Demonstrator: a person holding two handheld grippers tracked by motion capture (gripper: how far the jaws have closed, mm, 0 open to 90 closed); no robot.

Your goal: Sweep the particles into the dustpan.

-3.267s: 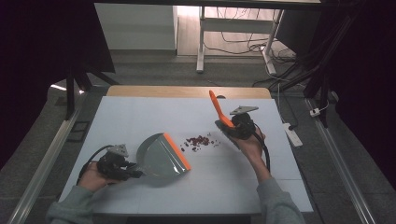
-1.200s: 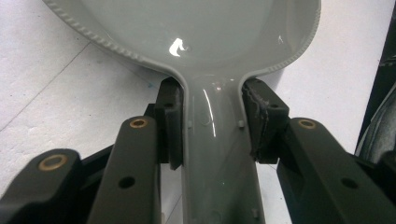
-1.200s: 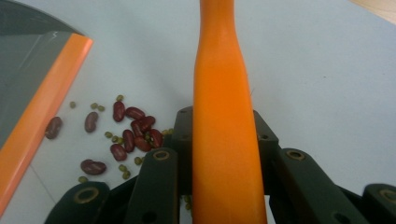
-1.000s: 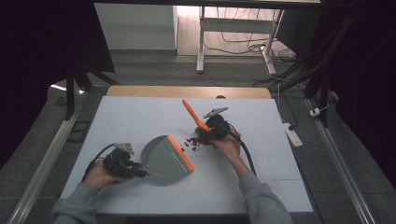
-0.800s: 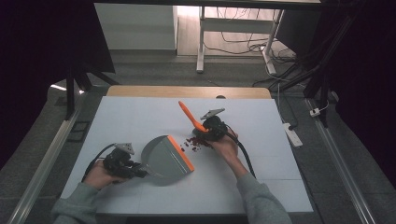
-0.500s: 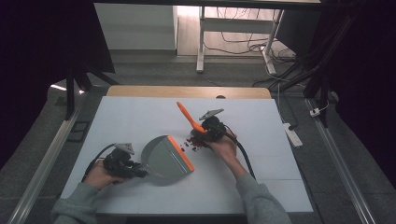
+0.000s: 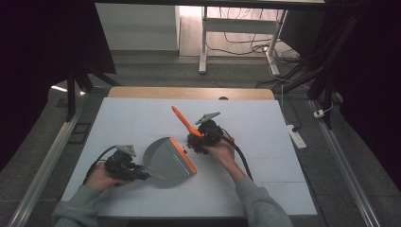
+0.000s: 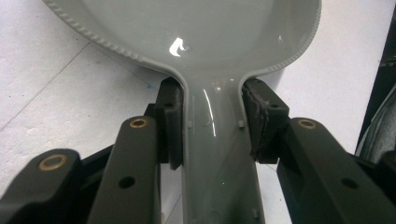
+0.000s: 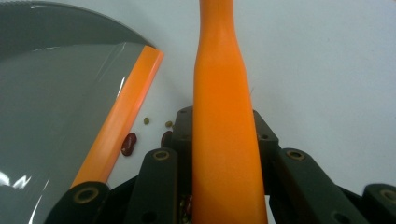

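The left tool point(image 7: 124, 163) is clamping the grey dustpan point(image 7: 166, 157) by its handle, the pan lying flat on the white table point(image 7: 265, 127). The right tool point(image 7: 202, 137) is gripping the orange brush handle point(image 7: 183, 121) (tilted up and away), just beside the pan's orange lip point(image 9: 122, 120), where red beans point(image 9: 129, 143) are lying scattered.

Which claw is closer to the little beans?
Right. The right claw, holding the brush, is right over the beans. The left claw holds the dustpan handle, across the pan from them.
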